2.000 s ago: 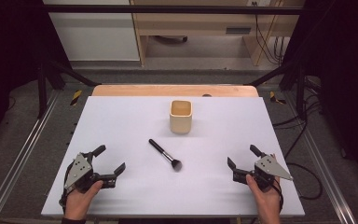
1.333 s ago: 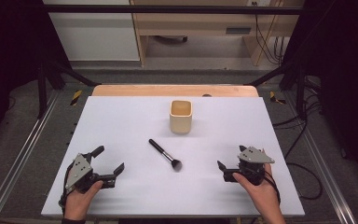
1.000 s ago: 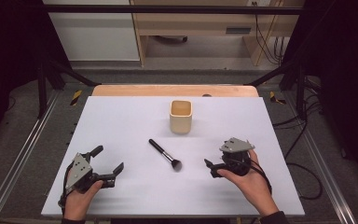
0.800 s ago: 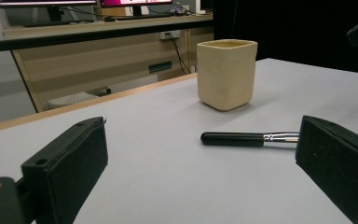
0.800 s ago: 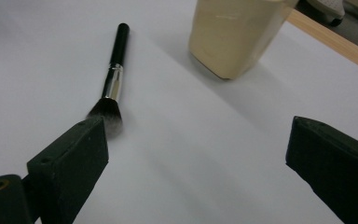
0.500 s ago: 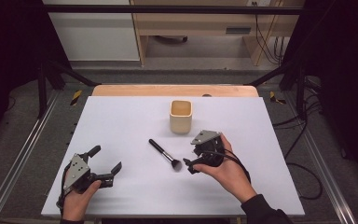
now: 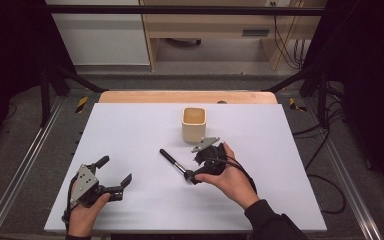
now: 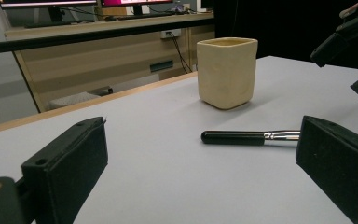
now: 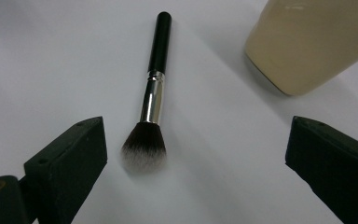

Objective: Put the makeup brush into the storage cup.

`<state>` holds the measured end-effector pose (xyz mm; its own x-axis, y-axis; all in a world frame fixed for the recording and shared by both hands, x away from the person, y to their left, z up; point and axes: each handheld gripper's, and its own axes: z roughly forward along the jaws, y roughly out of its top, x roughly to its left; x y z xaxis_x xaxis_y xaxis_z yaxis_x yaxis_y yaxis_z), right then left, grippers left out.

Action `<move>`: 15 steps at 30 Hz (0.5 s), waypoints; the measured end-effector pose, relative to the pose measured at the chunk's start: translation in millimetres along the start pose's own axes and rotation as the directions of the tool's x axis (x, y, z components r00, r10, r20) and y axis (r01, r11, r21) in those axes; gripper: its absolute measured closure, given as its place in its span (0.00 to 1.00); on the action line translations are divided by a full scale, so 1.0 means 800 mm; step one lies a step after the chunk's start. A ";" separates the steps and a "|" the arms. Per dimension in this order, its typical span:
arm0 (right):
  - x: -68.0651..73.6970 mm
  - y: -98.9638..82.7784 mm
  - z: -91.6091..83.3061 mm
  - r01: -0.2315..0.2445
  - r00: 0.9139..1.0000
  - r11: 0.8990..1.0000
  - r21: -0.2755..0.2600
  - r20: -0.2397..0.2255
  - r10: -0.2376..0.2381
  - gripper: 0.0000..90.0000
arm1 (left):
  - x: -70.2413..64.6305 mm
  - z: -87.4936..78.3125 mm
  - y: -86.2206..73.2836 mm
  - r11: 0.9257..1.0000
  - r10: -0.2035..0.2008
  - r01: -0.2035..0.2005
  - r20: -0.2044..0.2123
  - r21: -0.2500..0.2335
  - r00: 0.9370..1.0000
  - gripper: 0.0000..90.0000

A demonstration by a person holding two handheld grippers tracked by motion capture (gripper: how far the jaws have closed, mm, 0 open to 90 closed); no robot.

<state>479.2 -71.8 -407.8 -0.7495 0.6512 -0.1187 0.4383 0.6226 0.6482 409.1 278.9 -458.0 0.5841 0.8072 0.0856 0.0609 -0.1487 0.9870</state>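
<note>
A person is sitting at a white table (image 7: 130, 125), holding a two-jaw gripper in each hand. A makeup brush (image 7: 174, 163) is lying flat near the middle of the table, its black handle pointing toward the far left corner and its bristles toward the near right. A cream-coloured cup (image 7: 194, 124) is standing upright beyond it, closer to the far edge, well apart from the brush and empty as far as its rim shows.

The right gripper (image 7: 198, 170) is hovering just over the bristle end of the brush, tilted down toward the table. In the right gripper view its two black jaws are standing wide apart, with the brush (image 9: 152, 100) lying between them nearer the left jaw and the cup (image 9: 307, 42) off to the upper right. The jaws are not touching the brush.

The left gripper (image 7: 112, 177) is resting near the near left corner of the table, held in the person's left hand (image 7: 82, 217). Its jaws are also standing wide apart and holding nothing. The left gripper view is looking low across the table at the brush (image 8: 249, 137) and the cup (image 8: 227, 72) behind it.

Judging from this, the work is only beginning: the brush is not yet gripped or lifted. What seems left is closing on the brush, raising it, and probably standing it in the cup.
</note>
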 end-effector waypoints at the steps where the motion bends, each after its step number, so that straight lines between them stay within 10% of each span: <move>1: 0.001 0.002 0.002 -0.002 1.000 1.000 0.002 -0.003 0.002 0.06 | 0.000 0.000 0.000 1.000 -0.005 0.005 -0.001 -0.002 1.000 0.02; 15: 0.015 0.018 0.026 0.016 0.999 0.999 0.049 -0.035 -0.014 0.07 | 0.000 0.000 0.000 1.000 -0.016 0.016 0.018 -0.002 1.000 0.02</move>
<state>487.3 -46.2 -415.8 -0.7728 0.6266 -0.1013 0.4502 0.6536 0.6084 408.8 279.2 -458.2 0.5975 0.7990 0.0678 0.0683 -0.1350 0.9885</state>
